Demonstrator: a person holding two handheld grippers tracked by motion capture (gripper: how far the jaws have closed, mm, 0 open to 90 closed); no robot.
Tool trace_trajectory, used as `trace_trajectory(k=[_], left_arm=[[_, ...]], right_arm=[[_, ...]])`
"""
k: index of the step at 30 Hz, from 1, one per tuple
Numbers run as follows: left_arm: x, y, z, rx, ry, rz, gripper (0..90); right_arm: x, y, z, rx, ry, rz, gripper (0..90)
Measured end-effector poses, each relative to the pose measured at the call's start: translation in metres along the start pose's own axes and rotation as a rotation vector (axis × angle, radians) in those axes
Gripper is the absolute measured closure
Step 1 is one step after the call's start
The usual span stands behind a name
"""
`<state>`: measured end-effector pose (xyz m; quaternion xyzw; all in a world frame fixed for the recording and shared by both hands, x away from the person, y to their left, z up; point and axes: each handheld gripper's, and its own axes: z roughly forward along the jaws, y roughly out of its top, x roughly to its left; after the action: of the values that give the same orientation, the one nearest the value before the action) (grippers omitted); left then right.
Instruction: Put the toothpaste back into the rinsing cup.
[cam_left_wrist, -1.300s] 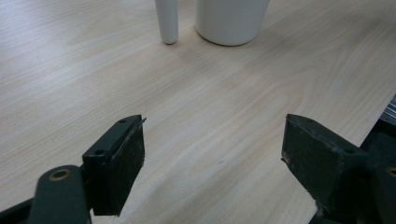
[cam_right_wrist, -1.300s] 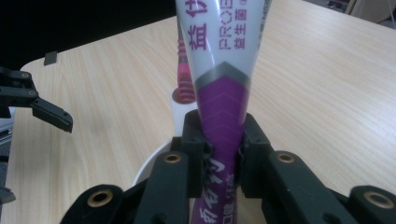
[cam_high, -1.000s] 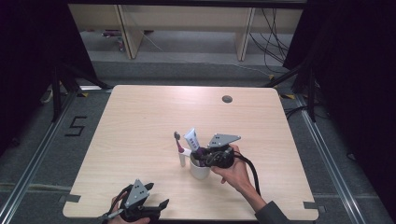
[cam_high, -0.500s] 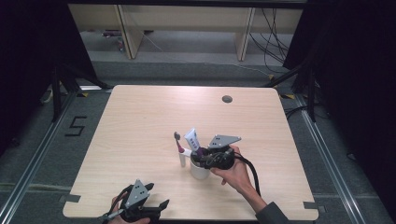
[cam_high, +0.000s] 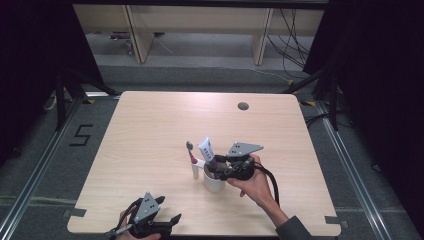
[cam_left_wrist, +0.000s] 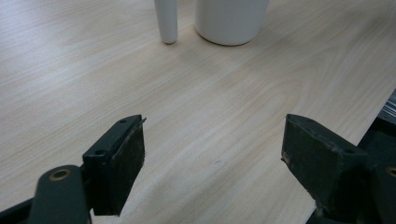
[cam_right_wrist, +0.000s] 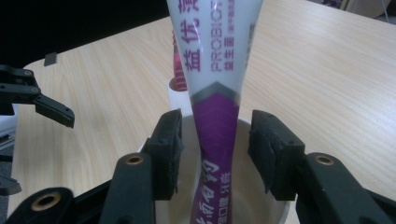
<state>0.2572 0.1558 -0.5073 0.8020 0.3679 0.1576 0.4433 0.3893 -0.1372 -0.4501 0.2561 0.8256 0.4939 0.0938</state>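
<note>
Right claw (cam_right_wrist: 215, 149) over the white cup (cam_high: 214, 181), jaws parted on either side of the toothpaste tube (cam_right_wrist: 215, 93), a clear gap between each pad and the tube, nothing pressed. Jaws just been opening, with the tube standing between them. Seen from the high view, same claw (cam_high: 220, 169) at the cup's rim, held by a hand (cam_high: 255, 186) coming in from the lower right, grey three-cornered plate on top, black cable trailing back along the forearm.

Toothpaste tube upright in the cup, white upper body with purple lettering, purple lower part going down inside the cup; crimped end uppermost and tilted a little to the left in the high view (cam_high: 207, 148). Cup on the counter (cam_high: 160, 130), a little right of centre and toward the near edge.

Just left of the cup, a toothbrush (cam_high: 192, 159) upright in a slim white stand, dark head on top, pinkish handle; stand just beside the cup, contact not clear. Same stand (cam_left_wrist: 166, 21) and cup base (cam_left_wrist: 230, 21) at the top of the left gripper view.

Left claw (cam_left_wrist: 212, 158) spread wide, nothing between the pads, bare wood beneath. In the high view, left claw (cam_high: 159, 220) low at the near edge of the counter, well apart from the cup.

Small dark round insert (cam_high: 243, 106) near the far edge of the counter.
</note>
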Motion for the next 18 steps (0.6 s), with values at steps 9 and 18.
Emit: trace_trajectory(k=[9, 18], left_arm=[[0.001, 0.000, -0.001, 0.009, 0.001, 0.010, 21.4], [0.001, 0.000, -0.001, 0.009, 0.004, 0.008, 21.4]], right_arm=[[-0.001, 0.005, -0.014, -0.022, -0.019, -0.005, 50.6], [-0.006, 0.004, -0.028, -0.032, -0.016, 0.021, 47.2]])
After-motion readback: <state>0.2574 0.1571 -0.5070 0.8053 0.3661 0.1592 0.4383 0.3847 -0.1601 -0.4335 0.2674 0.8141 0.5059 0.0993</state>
